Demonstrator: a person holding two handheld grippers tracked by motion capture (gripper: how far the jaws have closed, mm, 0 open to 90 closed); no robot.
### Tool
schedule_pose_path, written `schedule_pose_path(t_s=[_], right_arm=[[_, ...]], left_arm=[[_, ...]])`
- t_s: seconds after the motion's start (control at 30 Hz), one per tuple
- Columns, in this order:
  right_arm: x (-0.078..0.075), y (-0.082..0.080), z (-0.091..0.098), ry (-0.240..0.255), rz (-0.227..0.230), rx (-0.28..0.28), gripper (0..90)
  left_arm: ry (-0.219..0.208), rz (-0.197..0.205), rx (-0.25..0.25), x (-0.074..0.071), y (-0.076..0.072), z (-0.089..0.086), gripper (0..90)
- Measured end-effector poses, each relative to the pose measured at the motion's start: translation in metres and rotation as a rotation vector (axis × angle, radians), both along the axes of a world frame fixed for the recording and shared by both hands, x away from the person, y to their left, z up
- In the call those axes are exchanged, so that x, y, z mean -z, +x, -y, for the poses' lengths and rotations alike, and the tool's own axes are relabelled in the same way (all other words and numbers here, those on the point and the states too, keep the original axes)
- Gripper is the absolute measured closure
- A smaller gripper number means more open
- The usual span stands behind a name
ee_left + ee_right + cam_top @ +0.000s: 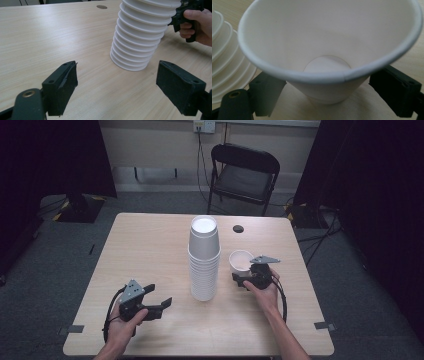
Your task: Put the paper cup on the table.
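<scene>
Nearest to the person, the left hand-held gripper [152, 301] lies low over the tabletop [150, 245] with its jaws spread wide and nothing between them. It points toward the stack of white cups [204, 260], probably so that it is ready to steady the stack at its base.

A little farther, on the right side, the right hand-held gripper [246, 278] is at the single white cup [240, 261], which stands upright with its mouth up, just beside the stack. In the right gripper view the two jaws stand on either side of the lower part of this cup [329, 50], but gaps show between the pads and the wall, so the jaws look open around it and not yet pressing. I judge this is the approach for taking the cup.

The stack stands upside down near the middle of the tabletop, which keeps it stable.

Beyond are a small dark round cap [238, 228] in the tabletop and a black folding chair [243, 175]. No brand, label or writing can be read on the cups.
</scene>
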State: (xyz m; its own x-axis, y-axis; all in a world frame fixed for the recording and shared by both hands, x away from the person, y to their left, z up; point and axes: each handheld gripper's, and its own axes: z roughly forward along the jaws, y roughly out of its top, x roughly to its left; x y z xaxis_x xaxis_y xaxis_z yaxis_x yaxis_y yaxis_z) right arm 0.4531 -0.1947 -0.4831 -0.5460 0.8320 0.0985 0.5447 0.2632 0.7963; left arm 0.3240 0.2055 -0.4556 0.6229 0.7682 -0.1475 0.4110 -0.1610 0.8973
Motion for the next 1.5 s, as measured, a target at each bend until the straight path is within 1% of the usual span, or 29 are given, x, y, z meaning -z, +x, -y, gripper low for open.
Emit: schedule_pose_path(t_s=[0.1, 0.17, 0.4, 0.47, 0.57, 0.7, 0.73, 0.8, 0.9, 1.0, 1.17, 1.3, 1.33, 1.4, 1.47, 1.5], right_arm=[[0.0, -0.003, 0.004, -0.01, -0.009, 0.001, 13.2], [0.001, -0.005, 0.007, -0.003, -0.015, 0.004, 13.3], [-0.007, -0.012, 0.014, 0.003, 0.001, 0.004, 13.7], [-0.01, -0.016, 0.016, 0.004, 0.009, 0.009, 13.9], [-0.015, -0.021, 0.019, 0.011, 0.01, 0.001, 14.3], [-0.022, -0.028, 0.024, 0.022, 0.033, 0.004, 14.7], [-0.024, -0.03, 0.025, 0.028, 0.032, 0.005, 14.7], [-0.027, -0.034, 0.029, 0.033, 0.037, 0.003, 14.2], [-0.03, -0.042, 0.033, 0.028, 0.045, -0.003, 13.8], [-0.034, -0.052, 0.038, 0.044, 0.052, 0.0, 13.5], [-0.043, -0.064, 0.043, 0.073, 0.068, 0.004, 13.5], [-0.047, -0.076, 0.045, 0.088, 0.073, -0.001, 13.5], [-0.048, -0.08, 0.045, 0.088, 0.073, -0.008, 13.5], [-0.051, -0.086, 0.042, 0.072, 0.072, -0.014, 13.5], [-0.053, -0.094, 0.041, 0.075, 0.079, -0.03, 13.6], [-0.054, -0.098, 0.04, 0.065, 0.083, -0.036, 13.7]], left_arm=[[0.001, -0.014, 0.001, 0.002, 0.001, 0.0, 17.0], [-0.002, -0.015, -0.001, 0.002, 0.001, 0.0, 17.0], [0.0, -0.017, -0.003, 0.002, 0.002, -0.001, 17.0], [0.003, -0.026, -0.001, 0.003, 0.003, -0.001, 17.0], [0.01, -0.036, 0.002, 0.005, 0.005, -0.001, 16.7], [0.011, -0.036, 0.002, 0.005, 0.006, -0.002, 16.5], [0.017, -0.027, 0.007, 0.006, 0.005, -0.002, 16.5], [0.027, -0.023, 0.011, 0.005, 0.004, -0.003, 16.8], [0.025, -0.017, 0.003, 0.005, 0.004, -0.003, 16.8], [0.03, -0.012, -0.002, 0.005, 0.005, -0.003, 16.6], [0.027, -0.009, 0.011, 0.005, 0.004, -0.003, 16.6], [0.029, -0.009, -0.013, 0.004, 0.004, -0.004, 16.4], [0.029, -0.01, -0.016, 0.004, 0.004, -0.005, 16.3], [0.026, -0.014, -0.015, 0.005, 0.004, -0.005, 16.3], [0.025, -0.016, -0.019, 0.006, 0.003, -0.005, 16.5], [0.025, -0.015, -0.017, 0.006, 0.003, -0.005, 16.5]])
